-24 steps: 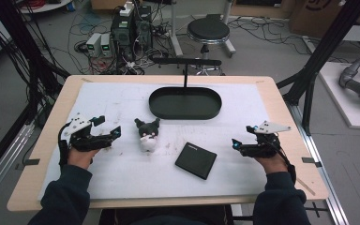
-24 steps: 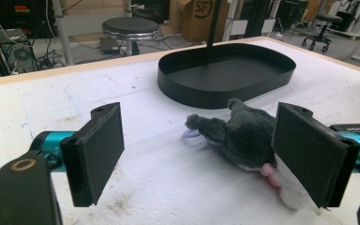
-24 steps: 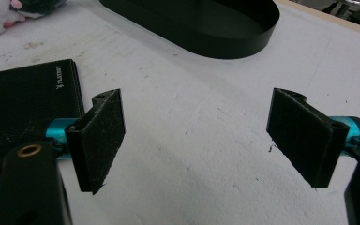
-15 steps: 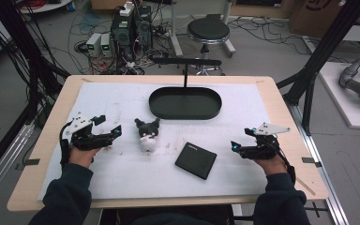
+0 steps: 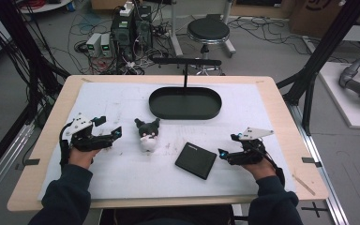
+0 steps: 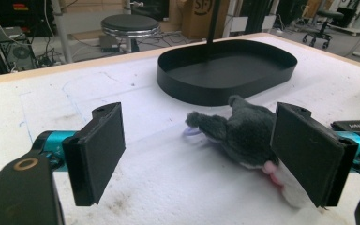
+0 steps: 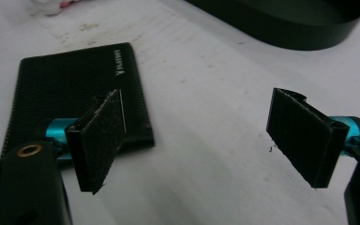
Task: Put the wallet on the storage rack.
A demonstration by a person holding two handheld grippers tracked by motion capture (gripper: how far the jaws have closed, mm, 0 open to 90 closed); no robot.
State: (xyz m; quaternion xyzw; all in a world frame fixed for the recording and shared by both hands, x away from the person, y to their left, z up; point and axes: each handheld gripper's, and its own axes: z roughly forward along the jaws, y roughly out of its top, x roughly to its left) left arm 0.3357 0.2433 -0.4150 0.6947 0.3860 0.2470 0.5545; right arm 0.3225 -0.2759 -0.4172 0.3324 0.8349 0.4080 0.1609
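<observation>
Your plush toy [image 5: 147,136] lies on the white mat [image 5: 122,168], on the near side of the black oval tray [image 5: 185,103] and a little to its left, apart from it. Its long axis runs roughly toward and away from the tray: the dark grey head with its two ears points toward the tray, the white end with a pink spot points back toward you. In your left gripper view the toy [image 6: 243,133] lies on its side, ears toward the tray [image 6: 227,70], white end nearest the camera.

Also on the tray's near side, a little to its right, the flat black pouch [image 5: 196,160] lies on the mat, turned at an angle, well apart from the tray and near the toy. In your right gripper view the pouch [image 7: 70,89] shows small white lettering on its edge.

Your left gripper [image 5: 107,127] sits on the tray's near side, well to its left, jaws spread wide, nothing between them. Your right gripper [image 5: 228,145] sits on the tray's near side, off to its right, just beside the pouch, jaws also wide apart and empty.

A stool [image 5: 208,32] stands on the floor beyond the tray.
</observation>
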